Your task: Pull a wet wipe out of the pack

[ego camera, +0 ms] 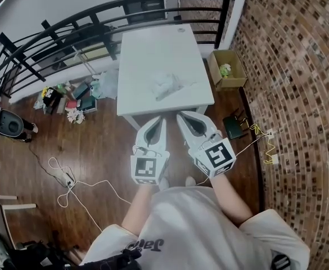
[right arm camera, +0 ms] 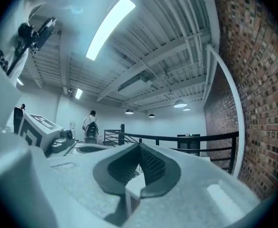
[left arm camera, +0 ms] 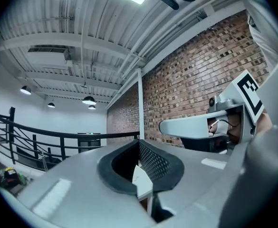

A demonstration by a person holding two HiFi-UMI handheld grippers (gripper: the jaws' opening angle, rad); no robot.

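Note:
The wet wipe pack (ego camera: 167, 85), pale and crinkled, lies on the white table (ego camera: 147, 55) toward its near right part. Both grippers hang in front of the table's near edge, side by side, pointing at it and short of the pack. My left gripper (ego camera: 160, 120) has its jaws together with nothing between them, its tips (left arm camera: 139, 144) meeting in the left gripper view. My right gripper (ego camera: 182, 116) is likewise shut and empty, its tips (right arm camera: 139, 146) meeting over the table corner. Neither gripper view shows the pack.
A cardboard box (ego camera: 228, 69) with a green item stands right of the table by the brick wall (ego camera: 299, 66). A black railing (ego camera: 68, 30) runs behind it. Clutter (ego camera: 68, 97) and a power strip with cable (ego camera: 66, 179) lie on the wooden floor at left. A person (right arm camera: 90, 125) stands far off.

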